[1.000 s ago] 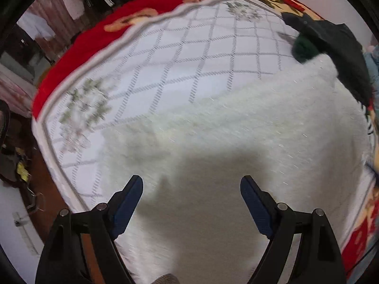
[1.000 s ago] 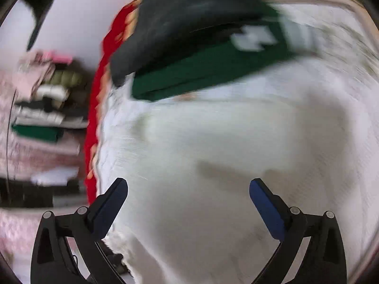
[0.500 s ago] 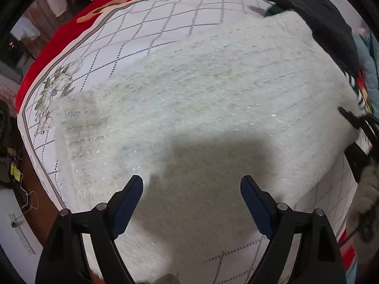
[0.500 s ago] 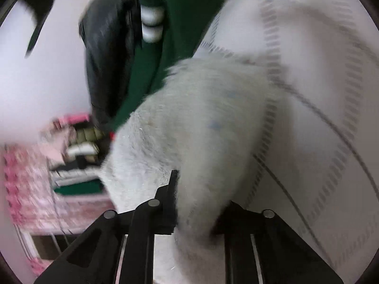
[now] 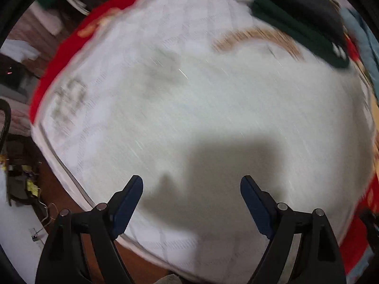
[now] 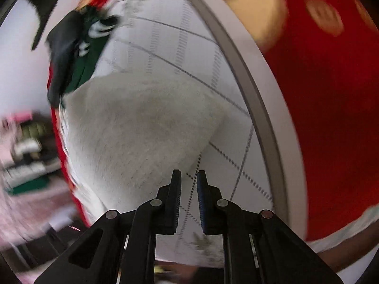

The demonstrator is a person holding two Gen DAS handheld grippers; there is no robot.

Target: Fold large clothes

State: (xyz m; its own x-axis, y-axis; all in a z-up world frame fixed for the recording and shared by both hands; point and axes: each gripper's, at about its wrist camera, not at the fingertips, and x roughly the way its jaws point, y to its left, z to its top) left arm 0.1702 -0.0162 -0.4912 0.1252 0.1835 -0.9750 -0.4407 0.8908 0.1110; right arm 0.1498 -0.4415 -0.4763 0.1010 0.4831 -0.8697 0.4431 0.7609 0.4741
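Note:
A large fluffy white garment [image 5: 225,108] lies spread over the bed; the left wrist view is motion-blurred. My left gripper [image 5: 191,184] is open and empty, hovering above the garment's near part. In the right wrist view the same white garment [image 6: 142,127] lies bunched to the left. My right gripper [image 6: 189,177] has its jaws nearly together with a narrow empty gap, holding nothing, just right of the garment's edge over the bedspread.
The bed has a white diamond-patterned cover [image 6: 189,54] with a red floral border [image 6: 319,94]. A dark green garment [image 5: 296,33] and a black one [image 5: 308,4] lie at the far side. Folded clothes [image 6: 26,146] sit on shelves to the left.
My right gripper let go of the white garment and now stands beside it, empty. My left gripper swung over the garment, staying open.

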